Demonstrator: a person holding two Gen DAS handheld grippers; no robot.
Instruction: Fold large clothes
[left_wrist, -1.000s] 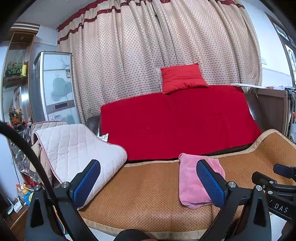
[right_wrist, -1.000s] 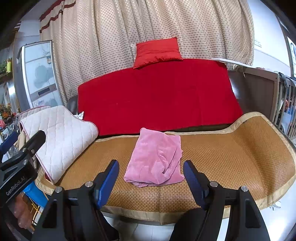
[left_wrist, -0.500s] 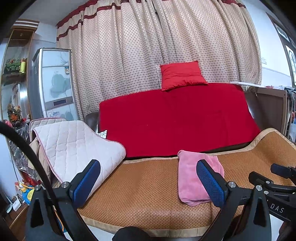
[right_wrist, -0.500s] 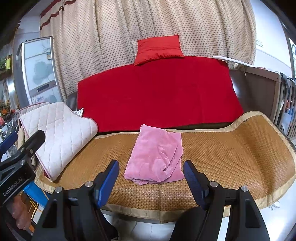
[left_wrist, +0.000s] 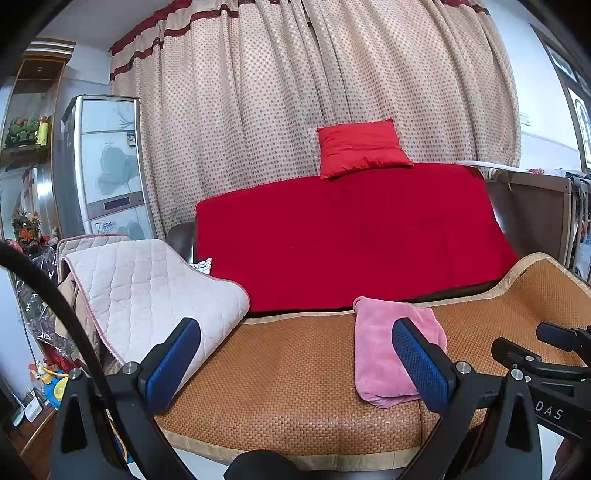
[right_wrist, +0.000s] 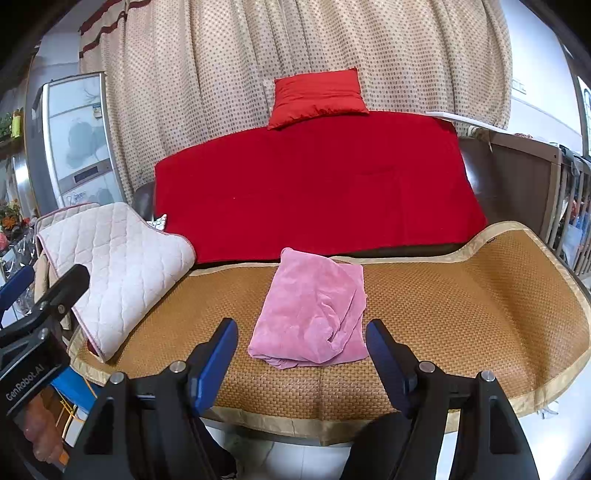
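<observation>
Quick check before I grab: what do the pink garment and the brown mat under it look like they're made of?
Pink garment: looks like soft plush or velour, going by its matte, fuzzy nap and loose, rounded creases; the fibre can't be told. Brown mat: looks like woven rattan or bamboo, with a fine basket-weave grid, a slight sheen, and a tan fabric border; it could be synthetic.

Folded garment (right_wrist: 314, 314): lies on the woven mat (right_wrist: 461, 306).
Quilted pad (right_wrist: 118, 266): left of the garment.
Cushion (right_wrist: 317, 96): behind, on the sofa back (right_wrist: 314, 184).
</observation>
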